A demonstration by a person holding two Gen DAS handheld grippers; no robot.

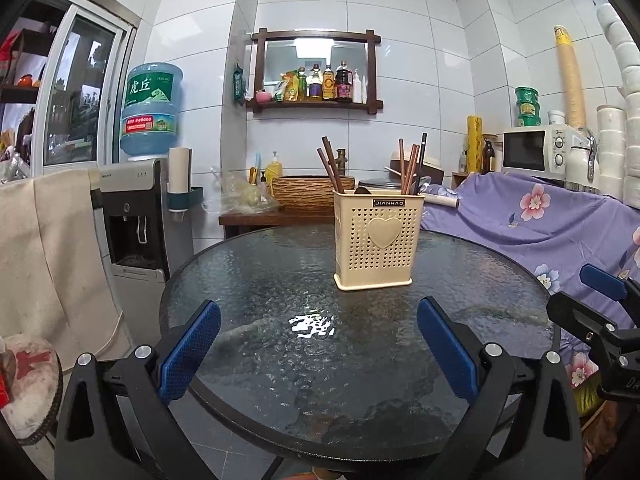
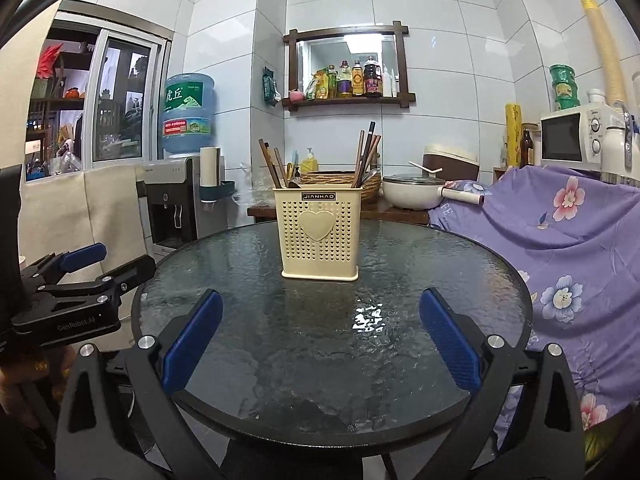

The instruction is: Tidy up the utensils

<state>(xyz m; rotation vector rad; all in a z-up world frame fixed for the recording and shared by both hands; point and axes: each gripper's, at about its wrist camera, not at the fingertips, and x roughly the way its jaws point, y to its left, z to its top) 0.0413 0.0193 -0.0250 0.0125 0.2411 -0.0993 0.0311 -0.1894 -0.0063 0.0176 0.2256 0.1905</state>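
Observation:
A cream perforated utensil holder [image 1: 378, 240] with a heart on its front stands upright on the round glass table [image 1: 280, 280], toward the far side. Several brown chopsticks [image 1: 330, 164] and a spoon stick out of it. It also shows in the right wrist view [image 2: 320, 236], chopsticks [image 2: 366, 152] upright in it. My left gripper [image 1: 320, 344] is open and empty over the near part of the table. My right gripper [image 2: 320, 332] is open and empty, also over the near part. Each gripper appears at the edge of the other's view: the right gripper [image 1: 600, 304] and the left gripper [image 2: 84, 276].
A purple floral cloth [image 1: 540, 232] covers furniture to the right of the table. A water dispenser [image 1: 136, 216] stands at the left. Behind the table a wooden counter [image 2: 392, 210] carries a woven basket [image 1: 312, 192] and a white pot [image 2: 412, 194]. A microwave [image 1: 536, 150] sits at the back right.

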